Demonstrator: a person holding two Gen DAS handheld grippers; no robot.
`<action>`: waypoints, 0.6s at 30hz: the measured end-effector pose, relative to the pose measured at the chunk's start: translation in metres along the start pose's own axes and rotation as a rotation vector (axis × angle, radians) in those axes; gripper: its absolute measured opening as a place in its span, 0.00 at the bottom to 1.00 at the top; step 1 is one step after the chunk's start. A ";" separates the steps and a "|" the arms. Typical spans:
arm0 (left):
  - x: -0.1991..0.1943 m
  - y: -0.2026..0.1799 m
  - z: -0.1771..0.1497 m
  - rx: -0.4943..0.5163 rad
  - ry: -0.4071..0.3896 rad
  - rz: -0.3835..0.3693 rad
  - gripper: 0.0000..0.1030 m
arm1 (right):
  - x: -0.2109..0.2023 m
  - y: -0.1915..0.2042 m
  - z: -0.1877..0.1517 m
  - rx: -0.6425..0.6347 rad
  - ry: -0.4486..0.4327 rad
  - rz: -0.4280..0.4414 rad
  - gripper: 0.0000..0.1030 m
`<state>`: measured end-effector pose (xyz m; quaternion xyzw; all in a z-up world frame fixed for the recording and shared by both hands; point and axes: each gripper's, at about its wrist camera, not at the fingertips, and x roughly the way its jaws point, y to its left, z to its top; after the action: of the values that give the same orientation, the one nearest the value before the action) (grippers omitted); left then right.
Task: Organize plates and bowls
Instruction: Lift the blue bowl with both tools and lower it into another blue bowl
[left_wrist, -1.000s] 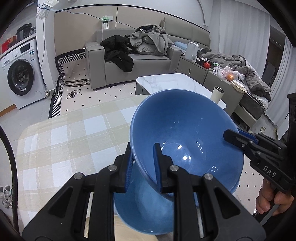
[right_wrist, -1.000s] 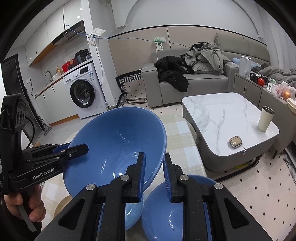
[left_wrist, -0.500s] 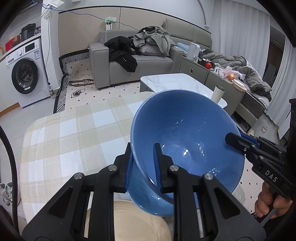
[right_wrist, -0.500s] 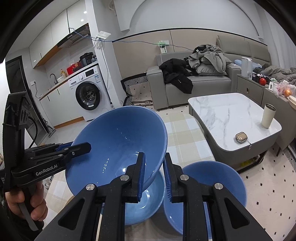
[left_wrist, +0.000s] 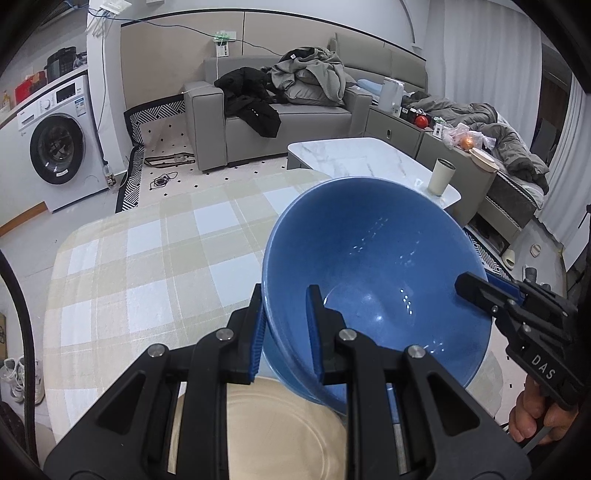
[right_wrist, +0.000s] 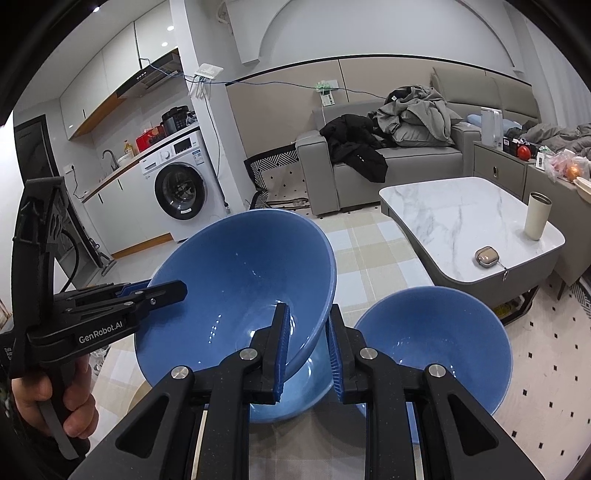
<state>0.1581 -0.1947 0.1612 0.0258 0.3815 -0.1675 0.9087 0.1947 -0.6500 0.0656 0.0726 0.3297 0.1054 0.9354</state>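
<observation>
A big blue bowl (left_wrist: 376, 266) (right_wrist: 236, 280) hangs tilted over the checked tablecloth (left_wrist: 147, 266), held from two sides. My left gripper (left_wrist: 285, 291) is shut on its near left rim, one finger inside and one outside. My right gripper (right_wrist: 308, 306) is shut on the opposite rim and shows at the right of the left wrist view (left_wrist: 461, 284). The left gripper (right_wrist: 181, 286) shows at the left of the right wrist view. A second blue bowl (right_wrist: 295, 398) sits on the table right under the held one. A third blue bowl (right_wrist: 436, 343) stands to its right. A beige plate (left_wrist: 280, 439) lies below the left gripper.
A marble coffee table (right_wrist: 461, 206) with a cup (right_wrist: 537, 216) and a small case (right_wrist: 487, 256) stands past the table's right side. A grey sofa (left_wrist: 288, 122) with clothes and a washing machine (left_wrist: 55, 147) are farther back. A hand (right_wrist: 48, 402) grips each tool.
Both grippers have drawn back and sunk a little with the bowl between them. The beige plate has come into the left view, and the bowl on the right shows more fully.
</observation>
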 end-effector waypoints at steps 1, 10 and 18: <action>0.002 0.000 -0.001 0.002 0.002 0.002 0.16 | 0.000 0.000 -0.002 0.000 -0.002 0.000 0.20; 0.025 0.008 -0.019 -0.002 0.040 0.019 0.16 | 0.005 0.005 -0.022 -0.025 0.002 -0.008 0.20; 0.045 0.012 -0.027 0.007 0.055 0.045 0.16 | 0.014 0.001 -0.038 -0.024 0.005 -0.005 0.20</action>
<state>0.1724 -0.1916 0.1094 0.0420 0.4050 -0.1476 0.9014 0.1809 -0.6432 0.0277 0.0603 0.3308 0.1070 0.9357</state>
